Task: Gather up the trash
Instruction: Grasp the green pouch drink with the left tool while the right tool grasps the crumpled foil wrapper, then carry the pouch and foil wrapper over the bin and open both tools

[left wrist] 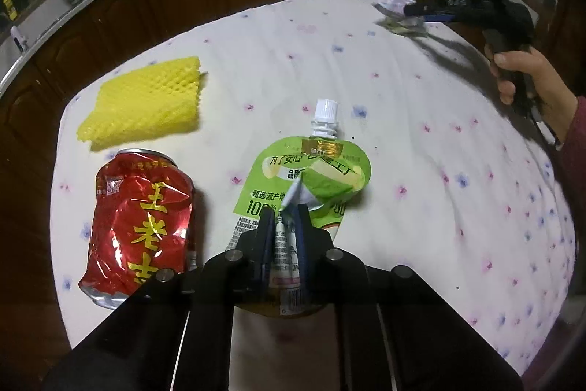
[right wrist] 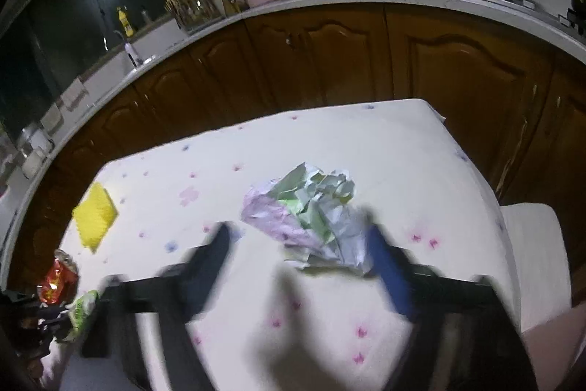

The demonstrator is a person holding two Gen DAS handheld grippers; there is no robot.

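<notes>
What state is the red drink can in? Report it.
Crushed and lying on its side: the red drink can has a dented, creased wall and rests lengthwise on the floral tablecloth.

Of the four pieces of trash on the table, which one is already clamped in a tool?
The green spouted drink pouch: the left tool pinches its lower edge. The crushed red can, yellow foam net and crumpled paper lie ungripped.

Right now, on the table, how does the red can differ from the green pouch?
The red can is crushed metal with yellow characters; the green pouch is soft, folded plastic with a white screw cap. The can lies free, with no gripper on it; the pouch is pinched at its lower end by the left gripper. The can lies left of the pouch. Both look empty and rest on the flowered cloth.
</notes>
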